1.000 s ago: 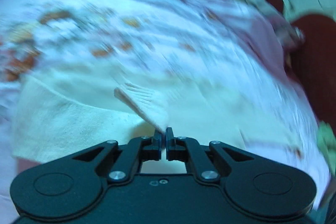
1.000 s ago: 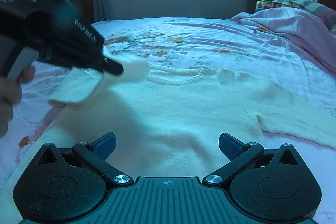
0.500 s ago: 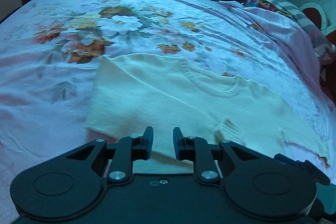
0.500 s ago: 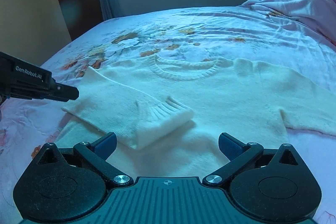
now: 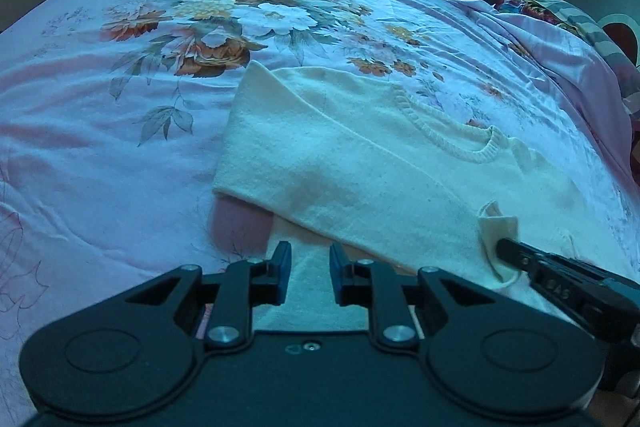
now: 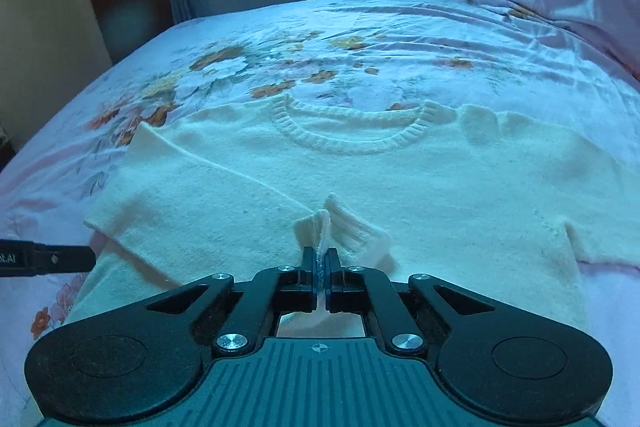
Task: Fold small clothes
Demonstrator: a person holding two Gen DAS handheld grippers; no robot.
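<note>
Pinching the cuff (image 6: 320, 227) of the folded-in sleeve (image 6: 192, 203), right gripper (image 6: 320, 259) with jaws pressed together on a thin ridge of knit. Seen from the left wrist too: cuff bunched around the right gripper's tip (image 5: 506, 255). Left gripper (image 5: 306, 269) parted only a little, nothing between the pads; hovering over the sweater's hem near its left side.

Sweater (image 6: 400, 187) flat on the bedsheet (image 6: 360, 39), collar (image 6: 352, 139) pointing away from the cameras, toward the window end. Left sleeve lying diagonally across the body, cuff near mid-chest below the collar. Right sleeve (image 6: 600, 239) spread out to the side of the body, not yet folded.

Judged step: tidying the left sleeve's lie before dealing with the other one.

Notes for doing it well:
- Lifting the cuff only just clear of the body; dragging a knit over itself bunches the layer beneath.
- Laying the cuff straight down toward the hem, parallel with the body's side edge, inside the outline.
- Checking that only the cuff is in the pinch, not the chest layer under it; cannot tell from these views.
- Pinning the fold near the shoulder with the left gripper if it starts to creep.
- Releasing only once the cuff lies flat.
</note>
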